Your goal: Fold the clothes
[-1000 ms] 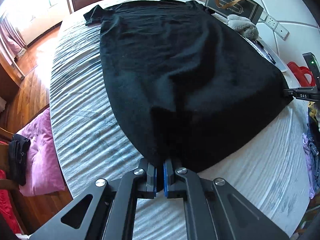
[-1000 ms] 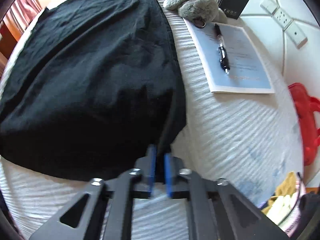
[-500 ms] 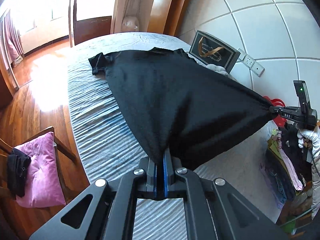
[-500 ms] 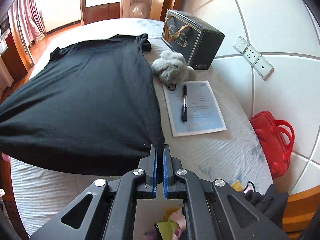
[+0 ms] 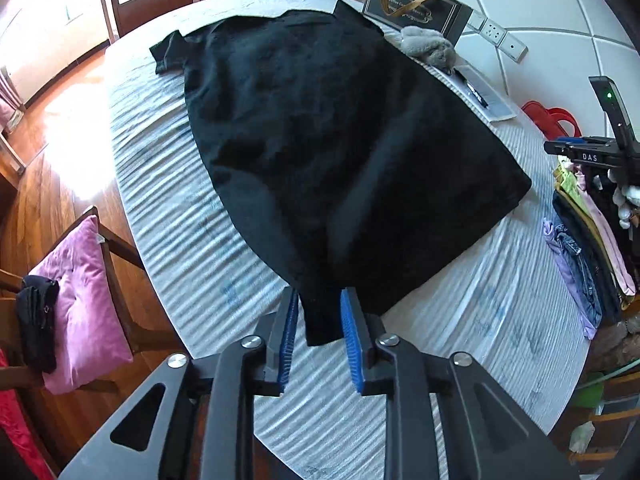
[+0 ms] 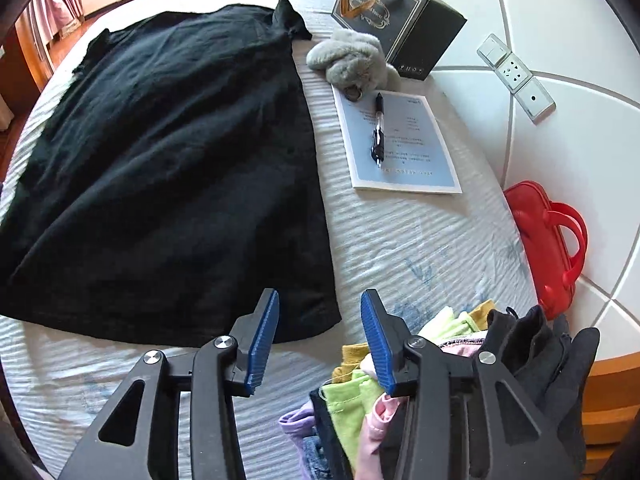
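**Black shirt spread flat, both tools open**

Black cloth covers most of the table: a black T-shirt [image 5: 340,152] lies spread on the white ribbed table cover [image 5: 168,216], hem at the near edge, collar and short sleeves at the far end. Its long axis runs straight away from the person, from near rim to far rim. One sleeve [image 5: 168,54] juts out on the left; the other [image 6: 290,18] peaks up close to the grey plush toy [image 6: 352,62].

The left gripper [image 5: 320,336] stands open, blue pads apart, with a little tongue of the hem lying loose between them, not pinched as far as I can see. The right gripper [image 6: 318,340] is spread wide too, holding nothing, poised just off the near right corner of the hem. I read both tools as sitting at the two hem corners because those are the natural handles for pulling the cloth smooth or lifting it over.

Flat and square like that, it looks ready for a fold, though an opened-out shirt would look the same.

A sheet of paper with a pen [image 6: 378,128] and a dark gift bag [image 6: 396,20] sit clear to the right.
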Demonstrator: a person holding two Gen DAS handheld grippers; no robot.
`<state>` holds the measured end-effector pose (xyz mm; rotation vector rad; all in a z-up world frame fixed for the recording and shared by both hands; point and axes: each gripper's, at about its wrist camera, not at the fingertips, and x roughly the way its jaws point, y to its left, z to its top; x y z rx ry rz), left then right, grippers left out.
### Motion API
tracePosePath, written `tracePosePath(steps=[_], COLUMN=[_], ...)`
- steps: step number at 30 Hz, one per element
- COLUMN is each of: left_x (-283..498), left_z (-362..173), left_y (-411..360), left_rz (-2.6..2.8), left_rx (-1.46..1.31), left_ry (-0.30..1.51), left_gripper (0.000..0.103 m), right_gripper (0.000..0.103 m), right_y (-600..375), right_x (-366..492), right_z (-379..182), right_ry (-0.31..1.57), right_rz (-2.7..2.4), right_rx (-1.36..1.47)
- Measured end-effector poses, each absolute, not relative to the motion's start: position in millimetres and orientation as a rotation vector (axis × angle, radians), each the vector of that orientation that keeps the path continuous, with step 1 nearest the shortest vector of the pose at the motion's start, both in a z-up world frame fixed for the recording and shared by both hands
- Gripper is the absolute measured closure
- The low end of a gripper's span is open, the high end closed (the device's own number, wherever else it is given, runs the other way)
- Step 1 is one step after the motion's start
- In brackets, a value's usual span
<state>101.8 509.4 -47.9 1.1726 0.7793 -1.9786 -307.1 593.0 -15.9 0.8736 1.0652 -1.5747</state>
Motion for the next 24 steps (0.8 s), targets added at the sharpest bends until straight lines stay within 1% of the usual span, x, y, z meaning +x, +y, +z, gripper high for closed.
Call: tracePosePath(steps=[1, 2, 8, 14, 19, 24], left_x=[105.4, 109.1, 138.6, 163.6, 175.3, 161.5], left_z=[-41.5, -36.3, -22.1, -31.8, -37.1, -47.1], left_y=[499.3, 487.0, 397.0, 288.6, 215.3, 148.1], left_rz=[-1.984, -1.986, -2.006, -2.048, -2.024, -1.994], left_rx=[1.155, 1.142, 1.103, 1.143, 1.173, 1.167], left_ry=[0.763, 0.75, 0.686, 0.62, 0.634, 0.675], left_gripper=[0.064, 0.062, 0.062, 0.062, 0.059, 0.058], right_gripper=[0.06, 0.06, 0.06, 0.06, 0.06, 0.06], right_y=[592.3, 590.9, 549.4, 481.1, 424.1, 367.2], right_x=[-302.0, -296.8, -251.3, -203.8, -169.7, -179.3], right_z=[-11.4, -7.7, -4.1, -18.0, -30.1, -26.3], right_ry=[1.024, 0.987, 0.844, 0.811, 0.792, 0.816], right_rz=[-1.563, -1.556, -1.556, -1.569, -1.58, -1.598], right_rx=[0.875, 0.879, 0.901, 0.95, 1.002, 0.976])
